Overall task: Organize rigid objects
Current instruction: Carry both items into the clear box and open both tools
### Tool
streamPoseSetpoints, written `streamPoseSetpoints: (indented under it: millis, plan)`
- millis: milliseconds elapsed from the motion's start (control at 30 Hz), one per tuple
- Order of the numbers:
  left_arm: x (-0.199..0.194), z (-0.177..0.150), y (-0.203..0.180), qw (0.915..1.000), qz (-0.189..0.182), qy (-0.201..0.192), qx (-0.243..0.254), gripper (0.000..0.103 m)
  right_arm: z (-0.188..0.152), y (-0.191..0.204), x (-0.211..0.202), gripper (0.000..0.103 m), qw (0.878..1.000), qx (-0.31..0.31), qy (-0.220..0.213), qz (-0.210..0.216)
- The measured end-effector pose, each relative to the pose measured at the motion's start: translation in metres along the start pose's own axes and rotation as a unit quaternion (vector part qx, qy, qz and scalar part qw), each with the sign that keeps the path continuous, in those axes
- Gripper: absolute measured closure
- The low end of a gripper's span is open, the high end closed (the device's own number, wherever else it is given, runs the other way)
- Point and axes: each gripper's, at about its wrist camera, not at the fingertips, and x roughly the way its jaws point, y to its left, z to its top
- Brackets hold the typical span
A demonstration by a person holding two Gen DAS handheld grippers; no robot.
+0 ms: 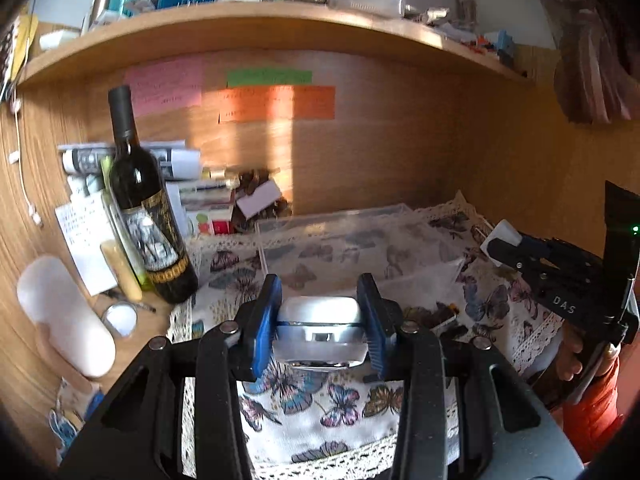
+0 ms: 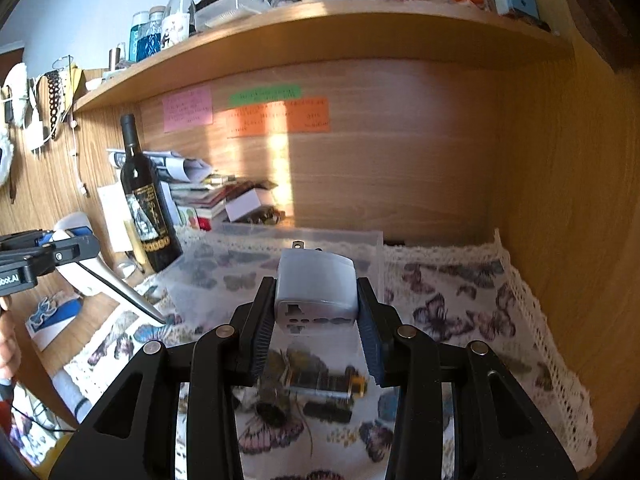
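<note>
Plug adapter (image 2: 315, 288) — clamped in right hand-held gripper (image 2: 316, 334); left (image 1: 320, 316) grips jar (image 1: 320, 330), underside hidden.

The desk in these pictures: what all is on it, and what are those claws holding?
Wine bottle: one, dark with black-and-gold label, upright at left.
Clear plastic box: one, transparent, on the cloth near the back wall.
Butterfly cloth: one, white with lace edge, covering the desk.
Sticky notes: three, pink, green, orange, on the back panel.
Paper stack: one pile, mixed colours, behind the bottle.
Shelf: one, wooden, crowded with bottles.
Small jar: one, white with silver band, in the left claw.
Plug adapter: one, grey-white, in the right claw.
</note>
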Motion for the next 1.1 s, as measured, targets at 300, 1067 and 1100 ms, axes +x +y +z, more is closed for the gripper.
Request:
streamPoseSetpoints:
  millis: [300,1067,1100]
  plan:
    - [0.006,0.035,0.011,0.9988,0.017,-0.046,-0.008,0.064,0.028,0.003,0.02,0.067,1.0,-0.008,-0.007,0.011]
    - [0.166,0.026,0.0,0.9978,-0.025,0.062,0.005,0.064,0.008,0.005,0.159,0.067,0.99,-0.025,0.141,0.015]
    - [0.17,0.024,0.002,0.9973,-0.024,0.069,0.003,0.064,0.006,0.005,0.164,0.067,0.989,-0.024,0.147,0.015]
